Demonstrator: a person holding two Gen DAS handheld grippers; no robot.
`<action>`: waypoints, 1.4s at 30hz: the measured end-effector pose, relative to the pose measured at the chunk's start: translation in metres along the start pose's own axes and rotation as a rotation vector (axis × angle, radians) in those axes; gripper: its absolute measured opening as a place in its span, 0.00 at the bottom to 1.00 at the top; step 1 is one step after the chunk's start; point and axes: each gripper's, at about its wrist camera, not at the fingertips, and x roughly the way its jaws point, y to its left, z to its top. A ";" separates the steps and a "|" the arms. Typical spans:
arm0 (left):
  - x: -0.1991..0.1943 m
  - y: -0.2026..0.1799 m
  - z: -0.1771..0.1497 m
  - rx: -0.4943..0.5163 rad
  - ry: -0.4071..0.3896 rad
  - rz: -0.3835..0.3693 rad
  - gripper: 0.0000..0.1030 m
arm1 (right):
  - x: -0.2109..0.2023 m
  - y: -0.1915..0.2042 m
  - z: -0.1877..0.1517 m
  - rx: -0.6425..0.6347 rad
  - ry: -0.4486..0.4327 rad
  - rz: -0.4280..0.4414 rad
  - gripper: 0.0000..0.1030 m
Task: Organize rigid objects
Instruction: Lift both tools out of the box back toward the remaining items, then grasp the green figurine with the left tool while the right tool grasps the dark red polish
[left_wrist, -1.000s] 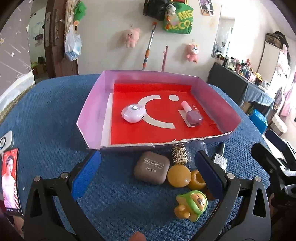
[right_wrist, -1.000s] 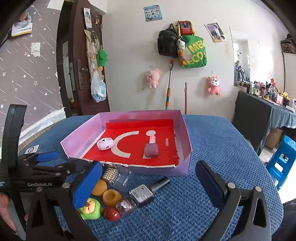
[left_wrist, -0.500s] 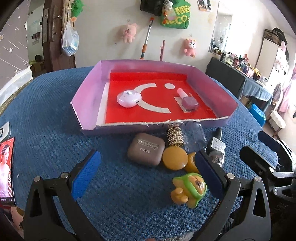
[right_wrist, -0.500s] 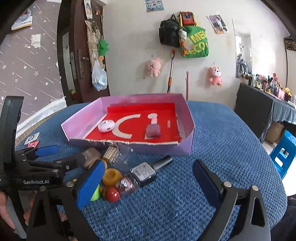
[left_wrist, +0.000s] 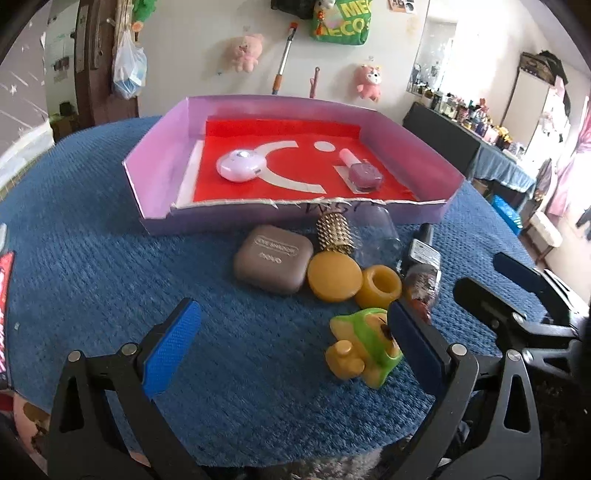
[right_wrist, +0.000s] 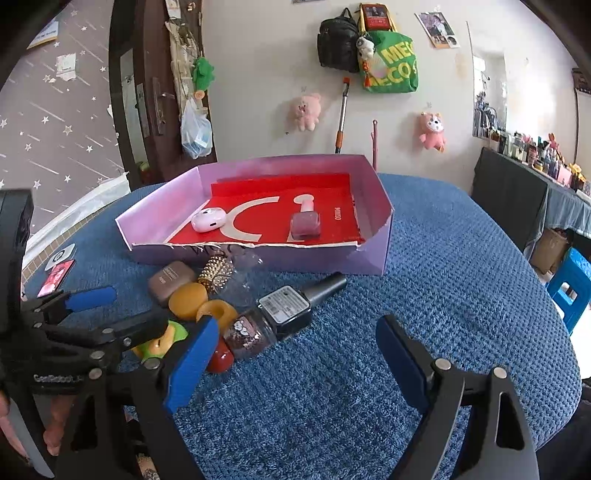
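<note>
A purple tray (left_wrist: 155, 173) with a red floor holds a white case (left_wrist: 240, 167) and a pink nail polish bottle (left_wrist: 360, 171). In front of it lie a brown eye-shadow case (left_wrist: 274, 258), a gold studded bottle (left_wrist: 333, 230), an amber lid (left_wrist: 335, 277), an amber ring (left_wrist: 381, 287), a black nail polish bottle (right_wrist: 295, 304), a glitter bottle (right_wrist: 251, 332) and a green-and-yellow toy (left_wrist: 365, 345). My left gripper (left_wrist: 291, 347) is open, low over the cloth just short of the pile. My right gripper (right_wrist: 295, 363) is open, right of the pile.
A blue textured cloth (right_wrist: 461, 277) covers the round table. A phone and cards (right_wrist: 59, 273) lie at the table's left edge. A dark side table with bottles (right_wrist: 524, 177) and a blue stool (right_wrist: 570, 288) stand to the right.
Both grippers have drawn back and lowered a little, so the tray and the pile sit farther off. The right gripper has shifted nearer the left one. Both stay open.
</note>
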 end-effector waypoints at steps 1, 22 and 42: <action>0.000 0.000 -0.001 0.000 0.003 -0.009 0.99 | 0.000 -0.002 0.000 0.008 0.002 0.001 0.87; 0.015 -0.022 -0.015 0.080 0.038 0.001 0.99 | 0.030 -0.030 0.018 0.124 0.075 0.014 0.87; 0.015 -0.019 -0.024 0.116 -0.008 0.073 0.97 | 0.038 0.000 0.000 0.126 0.171 0.184 0.83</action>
